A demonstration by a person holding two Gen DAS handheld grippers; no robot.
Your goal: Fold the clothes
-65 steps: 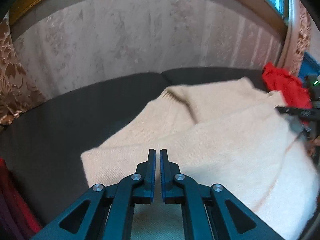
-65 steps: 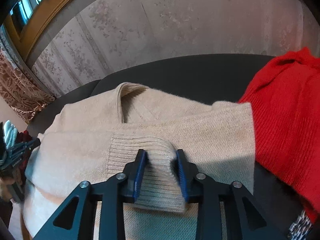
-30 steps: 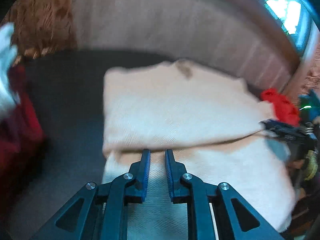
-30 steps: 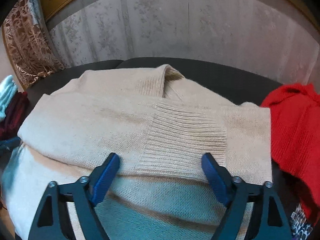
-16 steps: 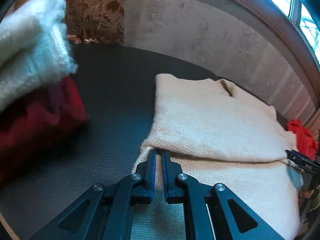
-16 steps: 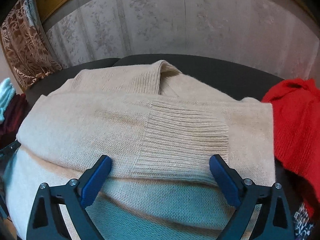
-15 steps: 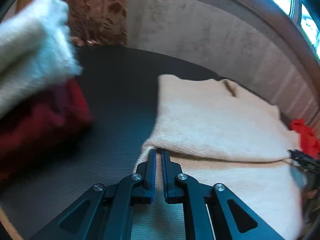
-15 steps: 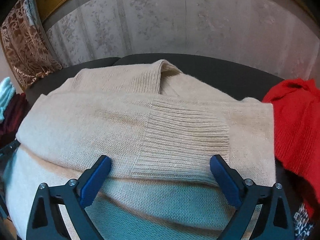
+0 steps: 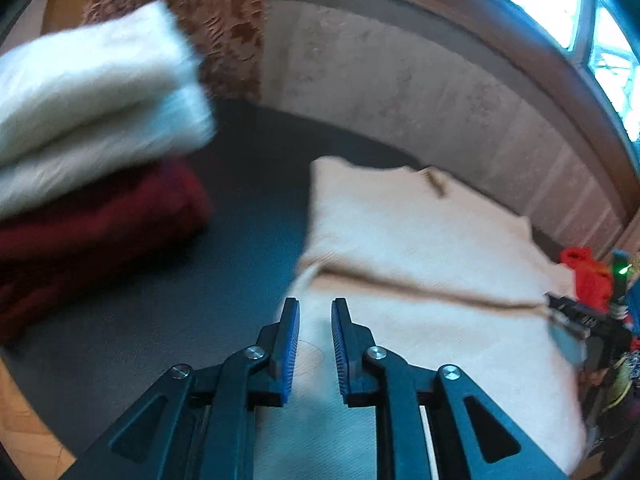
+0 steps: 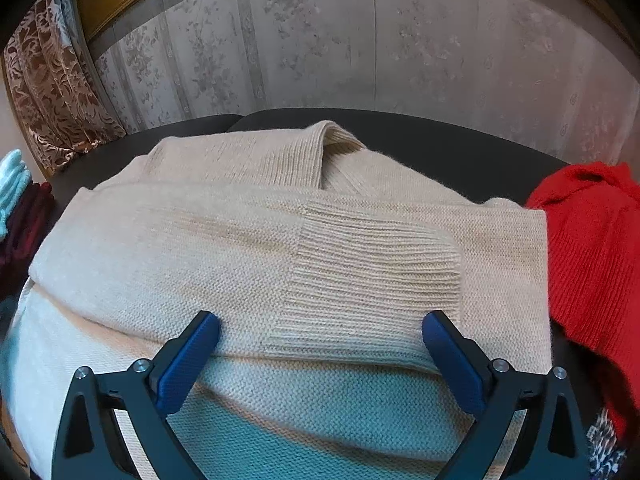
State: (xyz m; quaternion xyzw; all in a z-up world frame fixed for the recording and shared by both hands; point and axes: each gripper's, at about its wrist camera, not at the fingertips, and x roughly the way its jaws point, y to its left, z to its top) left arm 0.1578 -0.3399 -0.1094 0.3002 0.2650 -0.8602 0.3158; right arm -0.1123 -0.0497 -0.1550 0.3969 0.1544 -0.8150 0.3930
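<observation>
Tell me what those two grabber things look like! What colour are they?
Both grabbers are the same: black plastic arms with triangle-shaped holes cut in them and small round silver screws at the joints. Each left gripper finger has a bright blue ridged pad inside. The right gripper has the same blue textured pads. No cables or writing show up close.

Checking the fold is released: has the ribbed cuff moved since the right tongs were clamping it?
Yes. The ribbed cuff, then bunched between the tongs, now lies flat on the beige sweater.
</observation>
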